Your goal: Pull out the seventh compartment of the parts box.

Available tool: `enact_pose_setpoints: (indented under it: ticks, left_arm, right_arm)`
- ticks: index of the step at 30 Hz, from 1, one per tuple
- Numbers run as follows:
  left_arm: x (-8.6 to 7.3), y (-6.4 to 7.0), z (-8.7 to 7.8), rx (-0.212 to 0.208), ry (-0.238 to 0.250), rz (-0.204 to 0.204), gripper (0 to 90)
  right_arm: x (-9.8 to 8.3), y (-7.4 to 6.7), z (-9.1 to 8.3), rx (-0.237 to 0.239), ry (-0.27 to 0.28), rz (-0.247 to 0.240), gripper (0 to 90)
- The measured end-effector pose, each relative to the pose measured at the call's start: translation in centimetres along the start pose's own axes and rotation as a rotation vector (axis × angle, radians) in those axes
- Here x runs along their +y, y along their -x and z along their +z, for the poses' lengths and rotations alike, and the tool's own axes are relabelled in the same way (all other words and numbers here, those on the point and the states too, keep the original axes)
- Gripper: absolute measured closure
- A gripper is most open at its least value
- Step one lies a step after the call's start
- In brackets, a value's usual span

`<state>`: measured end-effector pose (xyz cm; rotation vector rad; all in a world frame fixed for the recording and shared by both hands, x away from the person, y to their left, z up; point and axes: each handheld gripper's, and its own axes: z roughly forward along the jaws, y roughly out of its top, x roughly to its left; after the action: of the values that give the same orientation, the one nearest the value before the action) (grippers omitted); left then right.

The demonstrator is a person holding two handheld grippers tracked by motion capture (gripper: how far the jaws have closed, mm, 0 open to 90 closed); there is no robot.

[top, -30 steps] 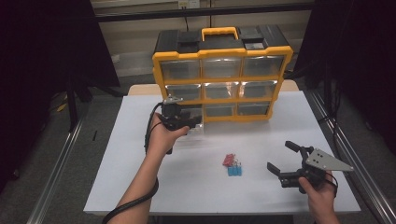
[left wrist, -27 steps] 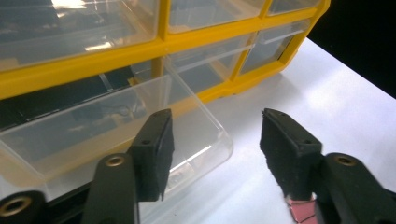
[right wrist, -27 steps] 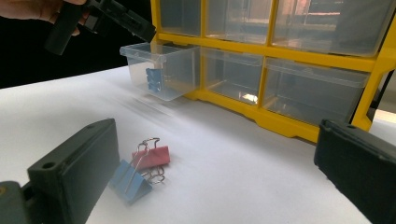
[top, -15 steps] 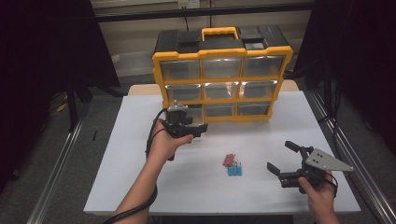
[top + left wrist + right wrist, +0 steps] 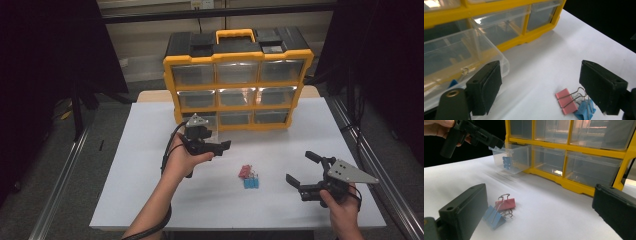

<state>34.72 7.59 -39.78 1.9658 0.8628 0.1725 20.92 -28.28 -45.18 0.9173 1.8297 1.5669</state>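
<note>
L gripper (image 5: 220,146) jaws just opened wide, nothing between; drawer (image 5: 511,157) pulled out beside it, prob. for clips (image 5: 249,177) lying between grippers on worktop (image 5: 135,165). R gripper (image 5: 300,170) wide, empty, waiting.

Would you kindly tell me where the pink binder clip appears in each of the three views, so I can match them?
High view: the pink binder clip lies on the white table, centre, just left of the blue ones.
Left gripper view: lower right, near the right-hand jaw.
Right gripper view: lower left, behind a blue clip.
Shared landmark: the yellow drawer organizer.
</note>
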Motion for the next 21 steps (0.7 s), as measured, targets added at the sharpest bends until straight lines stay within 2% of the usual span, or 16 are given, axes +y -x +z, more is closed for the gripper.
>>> enact_pose_setpoints:
  ticks: [8, 11, 13, 21]
  left_arm:
    - [-1.2, 0.7, 0.7, -0.029, -0.011, 0.001, 16.4]
    - [-1.5, 1.0, 1.0, -0.033, -0.022, 0.013, 15.7]
    - [-1.8, 1.2, 1.2, -0.055, -0.018, 0.013, 15.3]
    - [-3.0, 2.4, 2.2, -0.07, -0.039, 0.034, 13.8]
  right_arm:
    - [0.0, 0.0, 0.0, 0.002, 0.002, -0.002, 0.0]
    - [0.0, 0.0, 0.0, 0.002, 0.001, -0.002, 0.0]
    - [0.0, 0.1, 0.0, -0.001, 0.002, -0.003, 0.0]
    - [0.0, 0.1, 0.2, 0.002, -0.001, 0.0, 0.0]
